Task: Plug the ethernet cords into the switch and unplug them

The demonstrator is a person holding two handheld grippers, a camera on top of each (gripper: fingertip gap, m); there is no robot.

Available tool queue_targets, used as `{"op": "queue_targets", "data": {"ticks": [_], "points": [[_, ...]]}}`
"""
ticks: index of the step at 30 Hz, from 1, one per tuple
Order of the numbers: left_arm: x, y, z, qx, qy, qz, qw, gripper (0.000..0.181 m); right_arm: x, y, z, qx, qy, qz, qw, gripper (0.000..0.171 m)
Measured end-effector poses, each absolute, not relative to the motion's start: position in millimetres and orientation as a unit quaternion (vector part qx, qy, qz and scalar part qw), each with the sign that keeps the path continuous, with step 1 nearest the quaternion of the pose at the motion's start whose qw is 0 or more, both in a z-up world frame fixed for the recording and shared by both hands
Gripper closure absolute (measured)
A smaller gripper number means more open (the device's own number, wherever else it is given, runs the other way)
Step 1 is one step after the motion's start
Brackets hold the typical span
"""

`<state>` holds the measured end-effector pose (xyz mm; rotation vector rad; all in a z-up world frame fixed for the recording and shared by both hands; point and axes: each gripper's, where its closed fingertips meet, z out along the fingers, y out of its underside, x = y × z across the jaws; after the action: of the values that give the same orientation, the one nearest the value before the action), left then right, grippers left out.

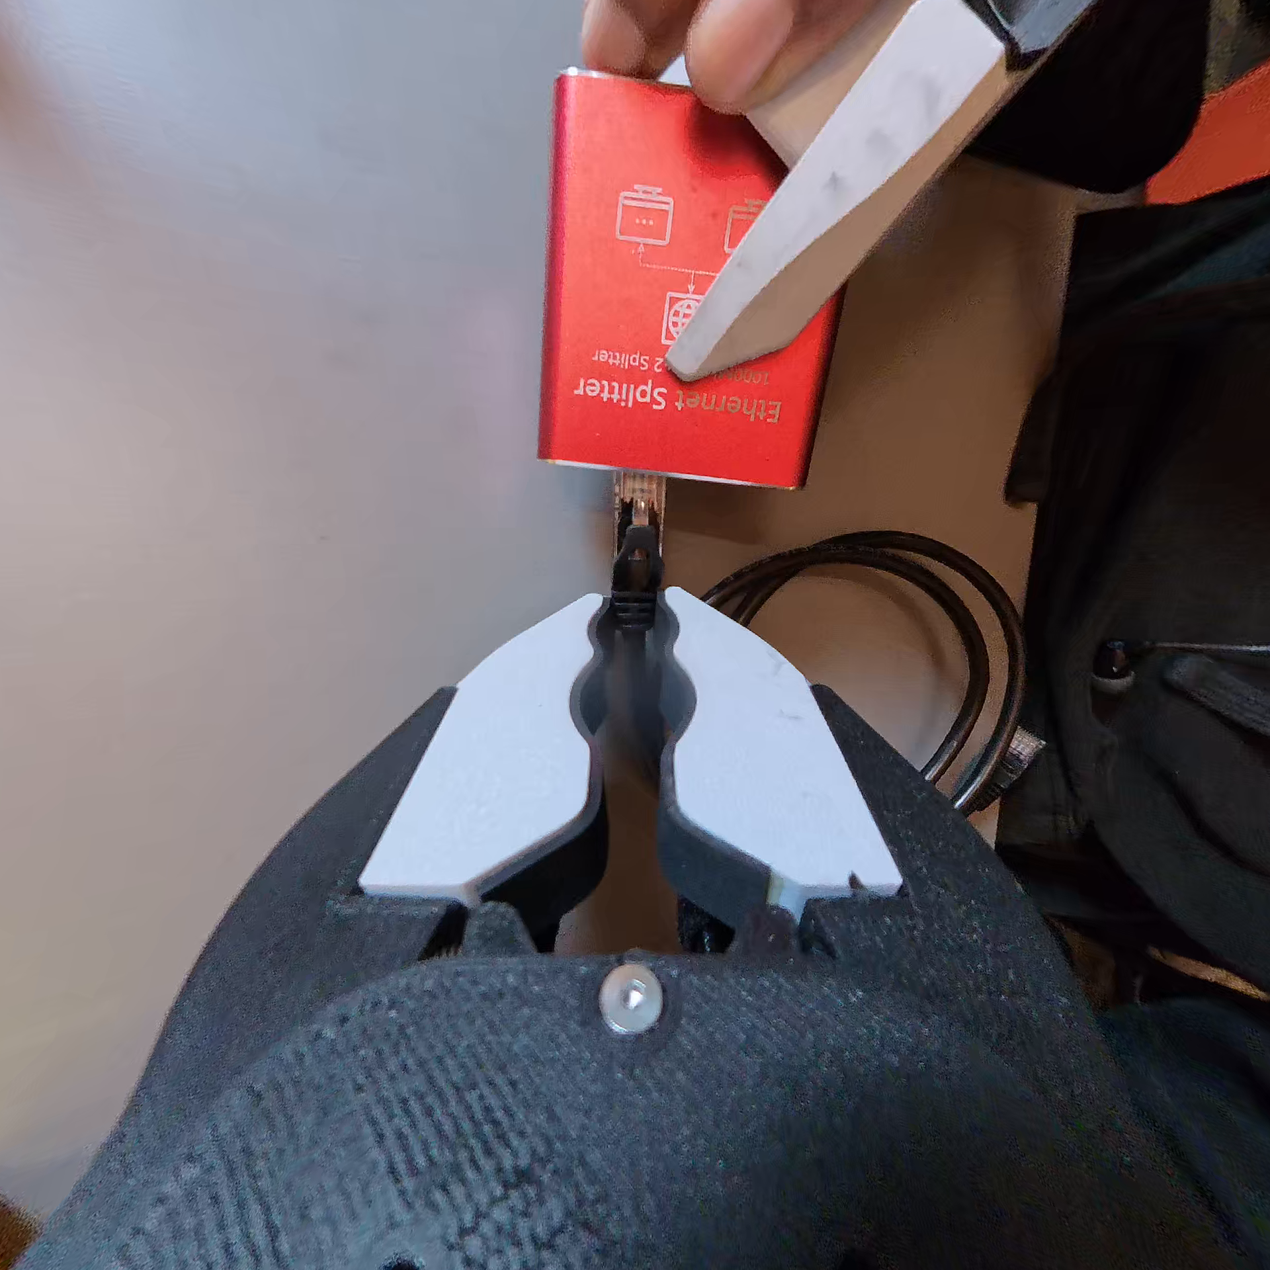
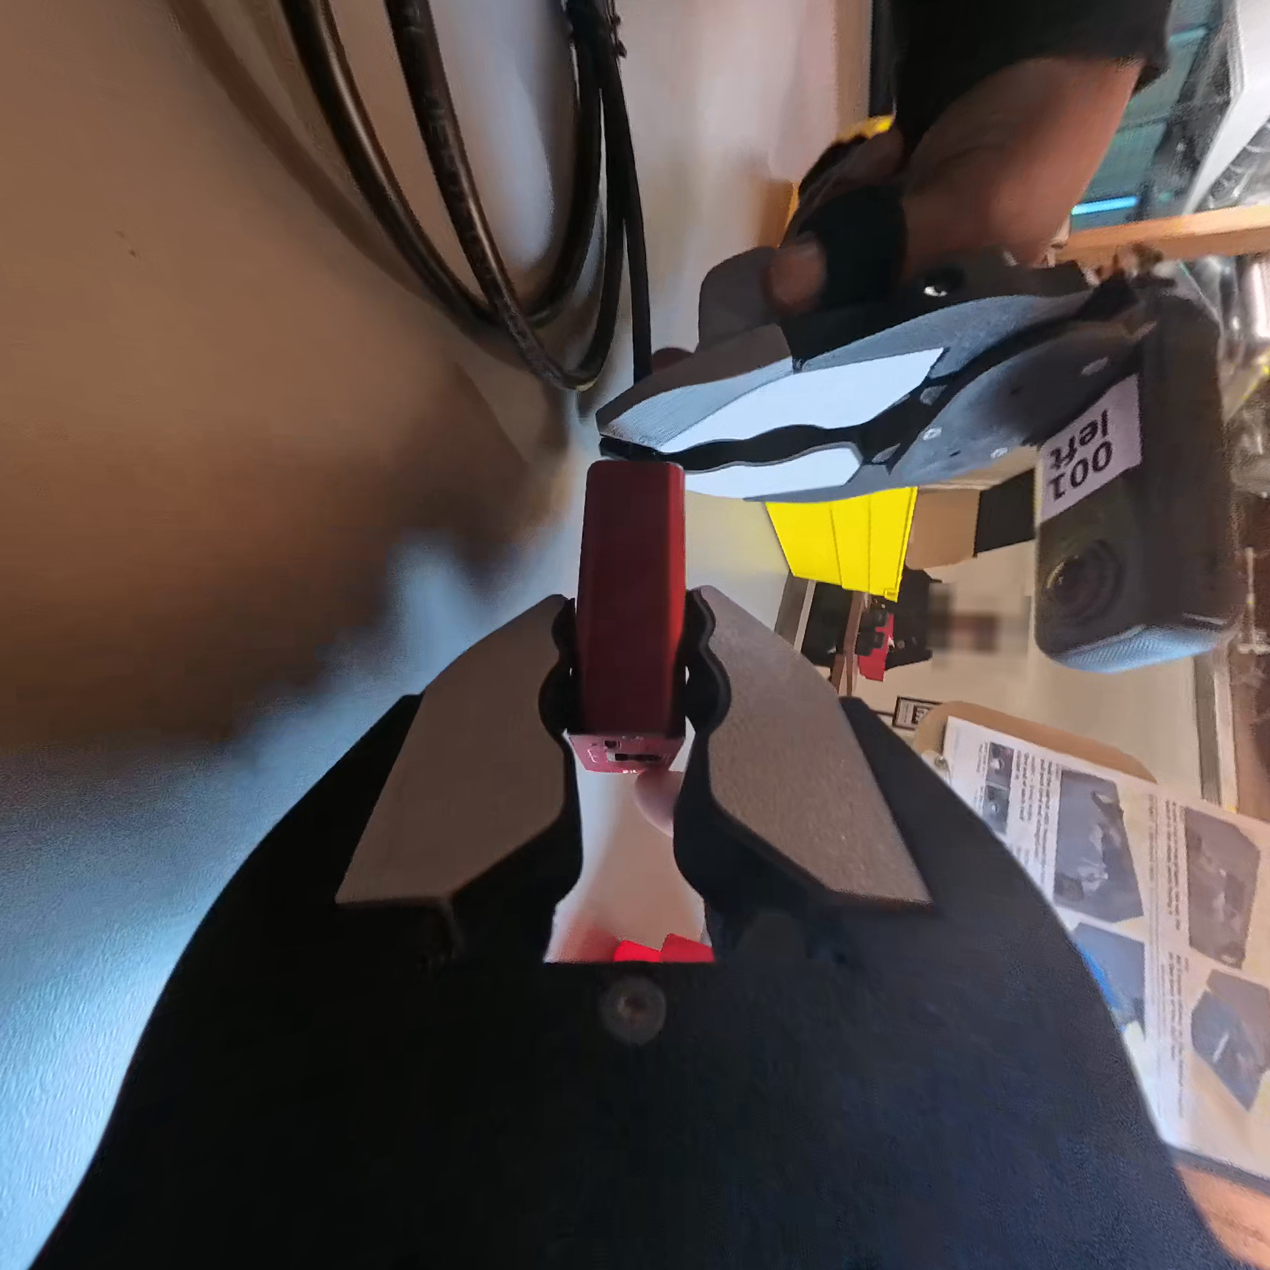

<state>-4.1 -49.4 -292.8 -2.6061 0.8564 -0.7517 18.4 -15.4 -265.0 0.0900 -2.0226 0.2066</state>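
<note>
A red metal switch box (image 1: 687, 288) hangs upright in the air in the left wrist view. My left gripper (image 1: 636, 608) is shut on the black ethernet cord (image 1: 631, 598) just behind its clear plug (image 1: 639, 498), and the plug's tip sits in a port on the box's lower end. My right gripper (image 2: 629, 611) is shut on the red switch box (image 2: 631, 598), clamping its two broad faces. A finger of the right gripper (image 1: 818, 227) lies across the box's printed face, and a person's fingers (image 1: 694, 48) touch its top. The left gripper (image 2: 749, 419) also shows beyond the box.
Black cord loops (image 1: 962, 660) lie on the pale table, with a second clear plug (image 1: 1024, 749) at the right. More cord coils (image 2: 481, 206) show in the right wrist view. A printed sheet (image 2: 1127, 914) and a yellow box (image 2: 845, 543) sit to the right. A dark sleeve (image 1: 1168, 481) fills the right side. Across from one pair of fingers to the other is roughly 5 centimetres.
</note>
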Motion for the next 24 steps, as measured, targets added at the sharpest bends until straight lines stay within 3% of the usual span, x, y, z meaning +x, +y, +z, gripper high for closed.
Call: {"op": "queue_targets", "data": {"ticks": [1, 13, 24], "points": [[-1.3, -50.9, -292.0, -0.899, 0.308, -0.272, 0.150, 0.171, 20.1, -18.0, -264.3, 0.048, -0.848, 0.089, 0.520, 0.143], [24.7, -60.8, -273.6, -0.838, 0.346, -0.361, 0.220, 0.170, 33.9, -27.9, -250.7, 0.060, -0.854, 0.139, 0.498, 0.143], [14.7, -48.4, -261.5, -0.847, 0.285, -0.373, 0.250, 0.170, 15.7, 2.9, -248.0, 0.009, -0.848, 0.054, 0.528, 0.143]]}}
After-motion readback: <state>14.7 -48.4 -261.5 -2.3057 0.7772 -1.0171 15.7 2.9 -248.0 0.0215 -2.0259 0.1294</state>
